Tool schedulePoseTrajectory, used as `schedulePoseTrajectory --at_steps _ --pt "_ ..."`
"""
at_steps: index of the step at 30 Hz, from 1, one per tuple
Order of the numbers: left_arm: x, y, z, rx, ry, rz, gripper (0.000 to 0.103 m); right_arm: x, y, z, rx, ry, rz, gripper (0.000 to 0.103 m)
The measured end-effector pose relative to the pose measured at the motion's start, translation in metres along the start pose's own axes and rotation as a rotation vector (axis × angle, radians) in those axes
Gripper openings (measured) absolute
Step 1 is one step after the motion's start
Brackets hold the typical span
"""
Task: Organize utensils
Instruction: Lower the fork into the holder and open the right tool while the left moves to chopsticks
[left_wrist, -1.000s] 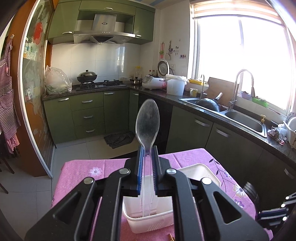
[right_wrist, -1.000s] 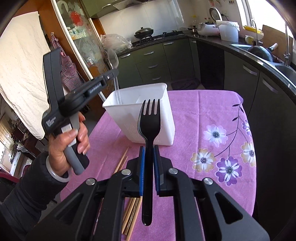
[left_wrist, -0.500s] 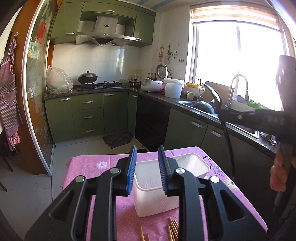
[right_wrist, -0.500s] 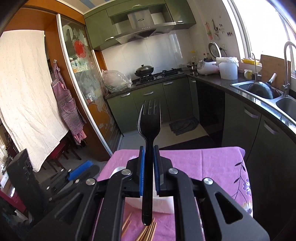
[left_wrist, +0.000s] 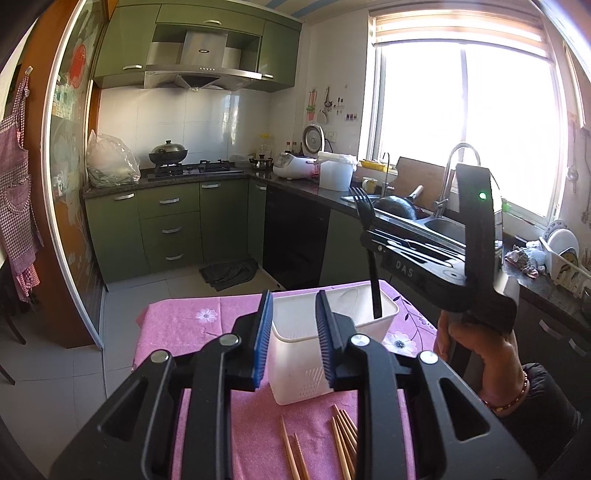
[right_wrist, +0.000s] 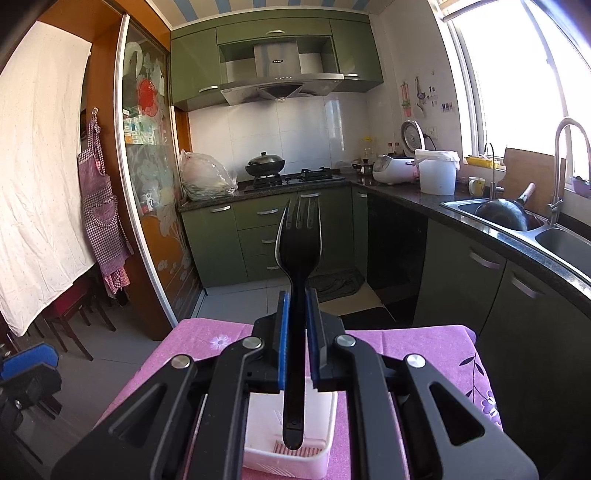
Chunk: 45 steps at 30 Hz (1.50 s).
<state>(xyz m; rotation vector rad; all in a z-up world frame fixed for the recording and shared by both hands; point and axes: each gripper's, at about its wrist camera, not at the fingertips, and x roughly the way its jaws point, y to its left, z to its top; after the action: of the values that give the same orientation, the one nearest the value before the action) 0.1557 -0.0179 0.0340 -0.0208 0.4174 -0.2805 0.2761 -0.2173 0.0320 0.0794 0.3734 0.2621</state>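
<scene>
My left wrist camera looks level along its fingers over the white holder (left_wrist: 334, 325) toward the sink side – my right one sits close above that same holder (right_wrist: 288, 443), facing the stove (right_wrist: 295, 177); both share the pink table (left_wrist: 184, 321)

1 fork (right_wrist: 298, 236), 1 white bin (left_wrist: 295, 369), approx 8 chopsticks (left_wrist: 345, 439), partly hidden.

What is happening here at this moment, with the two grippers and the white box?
A person is sorting utensils on a table with a pink cloth. The right gripper is shut on a black fork, held upright with its handle end inside the white utensil holder. The left gripper is open and holds nothing. Wooden chopsticks lie on the cloth in front of the holder.
</scene>
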Motion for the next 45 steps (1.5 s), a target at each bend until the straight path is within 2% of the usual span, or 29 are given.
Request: schedulePoseTrajectory --at_steps 9,11,13,15,19,23,26,29,31,33,38,45 --pt "0.008 0.001 -0.006 -0.016 0.062 -0.005 0.024 -0.034 -0.005 -0.034 -0.06 0.008 0.026 0.01" --pt "0.005 -0.002 -0.01 -0.006 0.074 -0.002 0.027 -0.038 -0.005 -0.04 -0.053 0.016 0.031 0.014" --pt "0.003 -0.005 -0.013 0.002 0.09 -0.001 0.032 -0.041 -0.007 -0.045 -0.043 0.026 0.033 0.023" --pt "0.003 -0.007 -0.018 0.007 0.118 -0.006 0.032 -0.045 -0.007 -0.046 -0.036 0.034 0.039 0.023" --pt "0.013 -0.006 -0.032 -0.021 0.242 -0.016 0.032 -0.065 -0.012 -0.046 -0.018 0.012 0.039 0.023" --pt "0.039 -0.003 -0.059 -0.061 0.458 -0.022 0.032 -0.094 -0.02 -0.041 0.007 0.003 0.026 0.023" --pt "0.058 -0.002 -0.085 -0.067 0.593 -0.015 0.028 -0.11 -0.029 -0.043 0.005 0.049 0.011 0.023" --pt "0.074 0.001 -0.107 -0.082 0.684 -0.008 0.024 -0.117 -0.04 -0.054 0.018 0.119 0.01 0.023" --pt "0.082 0.003 -0.118 -0.087 0.739 -0.003 0.012 -0.117 -0.046 -0.063 0.024 0.174 0.007 0.023" --pt "0.09 0.006 -0.128 -0.107 0.788 0.001 0.011 -0.115 -0.05 -0.076 0.024 0.222 0.009 0.023" --pt "0.097 0.008 -0.136 -0.098 0.826 0.023 0.01 -0.105 -0.052 -0.102 0.028 0.311 0.012 0.023" --pt "0.107 0.005 -0.142 -0.082 0.889 0.044 0.008 -0.083 -0.045 -0.122 0.013 0.433 0.036 0.023"
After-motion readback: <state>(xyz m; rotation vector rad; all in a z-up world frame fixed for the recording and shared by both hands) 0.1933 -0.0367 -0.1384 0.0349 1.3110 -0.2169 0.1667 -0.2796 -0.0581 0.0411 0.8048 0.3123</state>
